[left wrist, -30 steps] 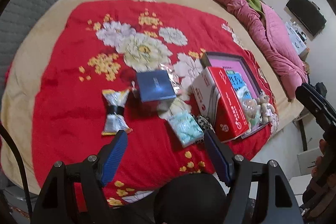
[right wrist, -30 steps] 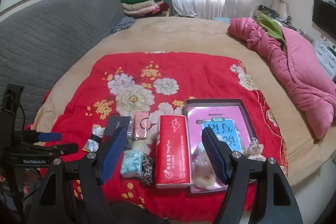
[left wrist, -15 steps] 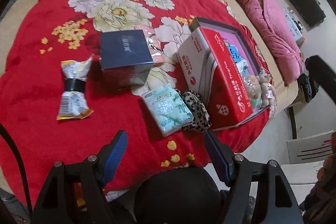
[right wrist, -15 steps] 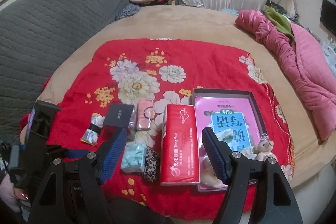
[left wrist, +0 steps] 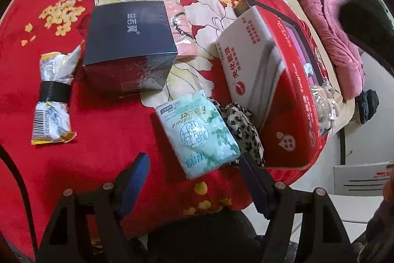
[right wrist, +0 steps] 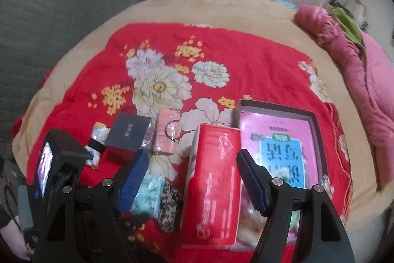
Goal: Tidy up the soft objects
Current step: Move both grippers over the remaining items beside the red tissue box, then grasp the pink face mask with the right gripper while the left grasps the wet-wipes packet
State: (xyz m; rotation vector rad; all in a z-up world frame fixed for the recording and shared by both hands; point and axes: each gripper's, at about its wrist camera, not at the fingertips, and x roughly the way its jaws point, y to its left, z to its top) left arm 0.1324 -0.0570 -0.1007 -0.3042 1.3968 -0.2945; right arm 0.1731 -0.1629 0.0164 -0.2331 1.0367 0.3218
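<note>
Left wrist view is taken first, because the nearest soft thing is seen best there. The green tissue pack [left wrist: 200,133] lies flat on the red blanket [left wrist: 103,130] of the bed, just ahead of the left claw [left wrist: 194,173] and a little toward its right finger. Its long axis runs on a slant, from the upper left to the lower right of the picture, so it is not square to the gap between the fingers. The near end of the pack is just before the fingertips, but no touch is seen. The leopard print cloth [left wrist: 242,131] is pressed against the right side of the pack, and behind it the red tissue box [left wrist: 293,90] stands on its long side.

The left claw is held apart and wide, with nothing between the blue pads [left wrist: 136,178]. It is judged that a small turn of the wrist would be needed before the pack can be taken across its short side.

In the right wrist view the right claw [right wrist: 193,178] is also held apart and empty. The red tissue box [right wrist: 216,179] is seen through its gap, with the long axis pointing away from the camera, and the open flat box [right wrist: 317,137] with the pink sheet lies just to the right of it. The tissue pack [right wrist: 149,196] is partly hidden behind the left finger here, so the left hand is judged the nearer one to it.
</note>
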